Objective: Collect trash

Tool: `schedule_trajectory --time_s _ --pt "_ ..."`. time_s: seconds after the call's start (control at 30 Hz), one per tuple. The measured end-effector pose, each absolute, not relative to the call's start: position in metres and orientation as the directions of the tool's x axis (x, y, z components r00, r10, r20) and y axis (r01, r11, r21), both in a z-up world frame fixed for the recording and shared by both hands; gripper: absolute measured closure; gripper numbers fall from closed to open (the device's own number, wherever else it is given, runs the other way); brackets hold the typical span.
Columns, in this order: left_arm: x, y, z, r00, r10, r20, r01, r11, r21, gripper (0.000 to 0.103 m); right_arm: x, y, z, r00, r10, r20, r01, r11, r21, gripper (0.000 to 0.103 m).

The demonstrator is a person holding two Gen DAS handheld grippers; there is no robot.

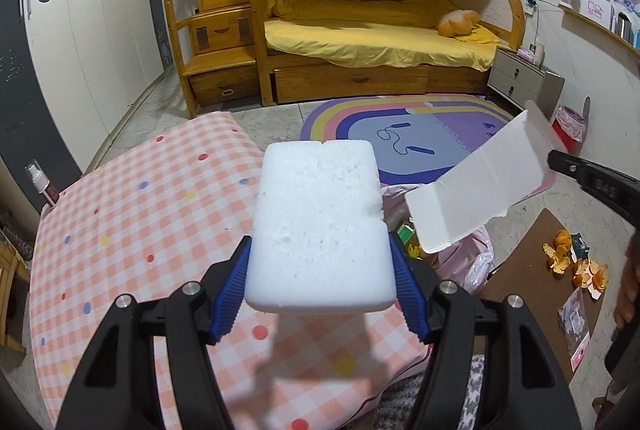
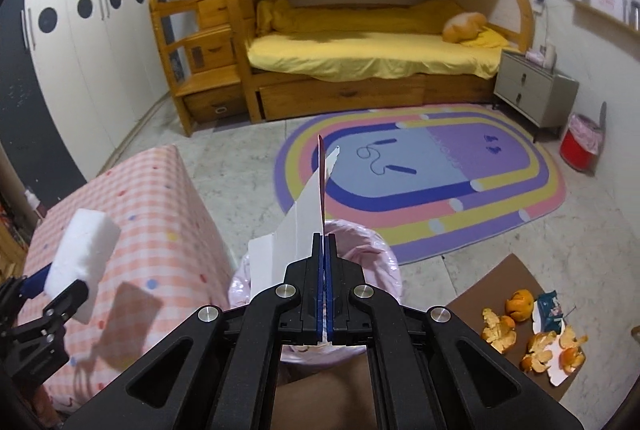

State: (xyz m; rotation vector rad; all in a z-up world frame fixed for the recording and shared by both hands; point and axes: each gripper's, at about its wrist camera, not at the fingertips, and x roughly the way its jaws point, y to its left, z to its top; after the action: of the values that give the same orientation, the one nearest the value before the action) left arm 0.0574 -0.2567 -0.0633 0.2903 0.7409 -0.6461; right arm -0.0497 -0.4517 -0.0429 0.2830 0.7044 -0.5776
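Note:
My left gripper (image 1: 320, 254) is shut on a thick white foam block (image 1: 320, 226), its blue pads (image 1: 234, 286) pressing on both sides of the block's near end. It hangs over the pink checked cloth (image 1: 140, 209). My right gripper (image 2: 325, 242) is shut on a flattened white cardboard piece (image 2: 296, 230) that sticks up and forward, above a bin lined with a pink bag (image 2: 376, 254). In the left wrist view the cardboard (image 1: 480, 189) hangs from the right gripper (image 1: 560, 161) over the bin (image 1: 472, 254). The right wrist view shows the foam block (image 2: 84, 262) at the left.
Orange peels (image 2: 516, 322) and a dark wrapper (image 2: 550, 310) lie on a brown board (image 2: 500, 282) at the right, with a pink packet (image 1: 576, 326) nearby. A rainbow rug (image 2: 440, 169), a bunk bed (image 2: 360, 49), a grey nightstand (image 2: 532, 89) and a red bin (image 2: 580, 145) lie beyond.

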Motion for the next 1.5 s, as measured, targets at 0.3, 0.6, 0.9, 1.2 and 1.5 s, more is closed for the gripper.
schedule_trajectory --time_s 0.3,0.6,0.9,1.2,1.5 --pt "0.056 -0.285 -0.070 0.536 -0.456 -0.710 0.674 0.738 0.035 0.039 -0.030 -0.462 -0.069 0.607 -0.350 -0.714 0.573 0.815 0.087 0.075" --pt "0.049 -0.332 -0.074 0.493 -0.523 -0.696 0.750 0.661 0.035 0.038 -0.071 -0.464 -0.038 0.683 -0.326 -0.654 0.562 0.805 0.187 0.075" --pt "0.048 -0.385 -0.069 0.444 -0.609 -0.657 0.809 0.588 0.001 0.019 -0.100 -0.481 -0.008 0.731 -0.379 -0.567 0.588 0.772 0.241 0.069" --pt "0.051 -0.349 -0.060 0.547 -0.526 -0.651 0.738 0.671 0.078 0.007 -0.107 -0.462 -0.004 0.756 -0.327 -0.567 0.539 0.802 0.258 0.050" --pt "0.049 -0.259 -0.040 0.611 -0.384 -0.692 0.622 0.774 0.120 0.007 -0.105 -0.396 0.015 0.792 -0.197 -0.578 0.397 0.885 0.243 0.016"
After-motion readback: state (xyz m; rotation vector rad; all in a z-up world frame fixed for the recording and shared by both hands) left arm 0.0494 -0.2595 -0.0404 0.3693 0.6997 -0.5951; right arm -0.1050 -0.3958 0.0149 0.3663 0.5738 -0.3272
